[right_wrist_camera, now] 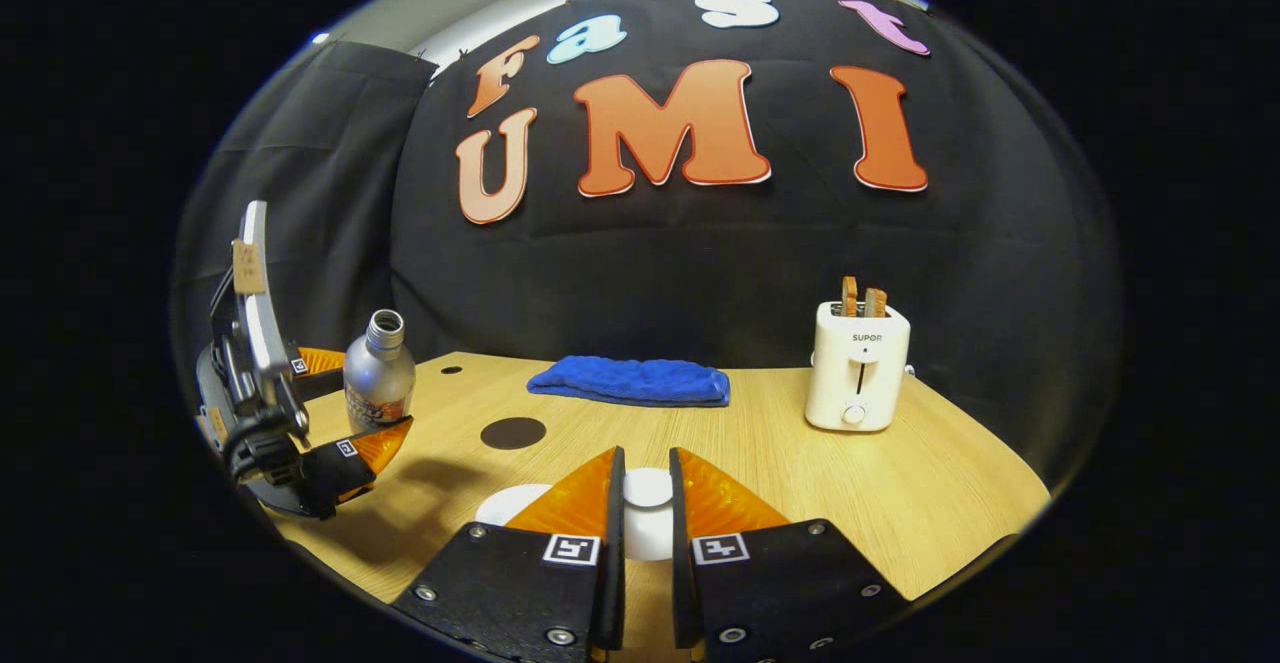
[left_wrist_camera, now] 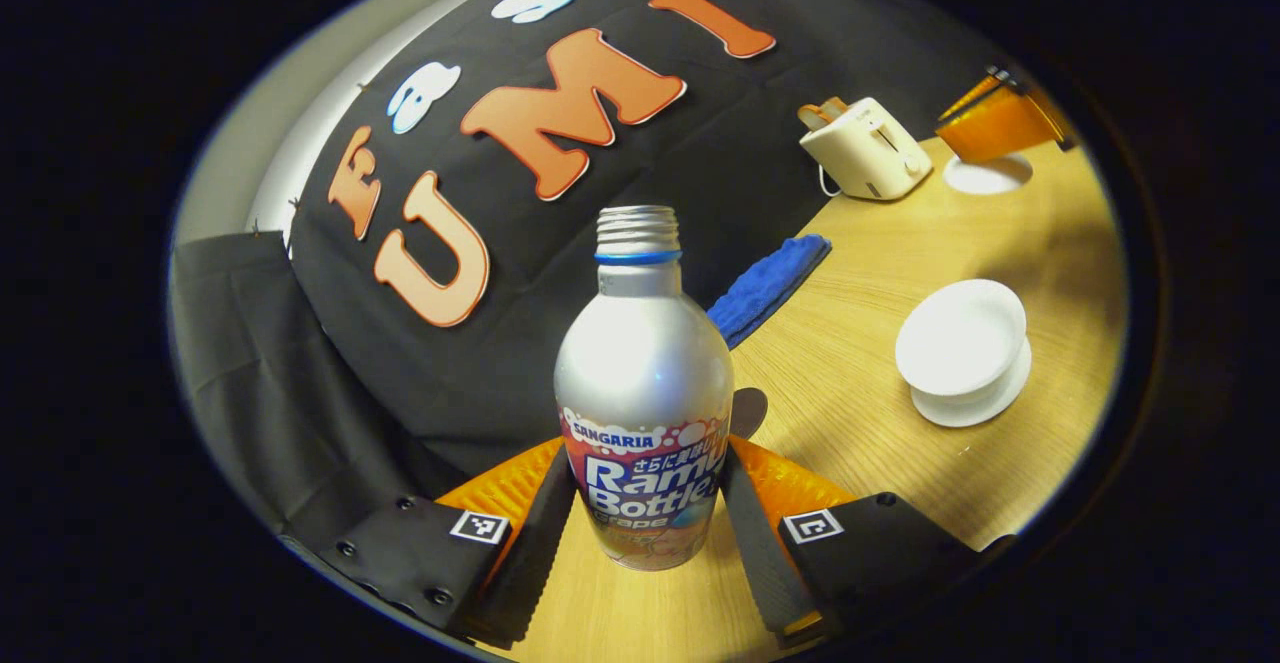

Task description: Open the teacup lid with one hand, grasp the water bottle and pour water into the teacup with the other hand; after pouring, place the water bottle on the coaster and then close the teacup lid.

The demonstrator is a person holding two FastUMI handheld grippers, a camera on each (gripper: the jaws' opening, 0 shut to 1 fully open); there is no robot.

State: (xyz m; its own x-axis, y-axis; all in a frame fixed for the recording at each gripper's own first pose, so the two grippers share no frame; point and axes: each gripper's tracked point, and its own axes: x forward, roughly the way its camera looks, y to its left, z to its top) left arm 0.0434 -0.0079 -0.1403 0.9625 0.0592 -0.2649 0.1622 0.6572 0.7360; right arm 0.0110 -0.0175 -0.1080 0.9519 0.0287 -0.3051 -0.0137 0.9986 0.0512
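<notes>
Two grippers over a wooden table, booth wall behind. Toaster stands back right with two slices sticking out; in the left gripper view it sits far off by the table edge. Blue towel lies folded along the back edge. Water bottle stands upright on the table at the left, cap off, neck open; left gripper has a finger against each side of its lower body, clamped on it, bottle base partly hidden between the fingers. In the right gripper view the same bottle shows small, left gripper around it. Teacup is white, lid on, saucer underneath, well right of the bottle. Right gripper straddles the teacup lid: fingers close on either side of the knob, contact hard to confirm, can't tell if it's gripping. Cup body mostly hidden behind the fingers. Dark round coaster lies between bottle and towel
</notes>
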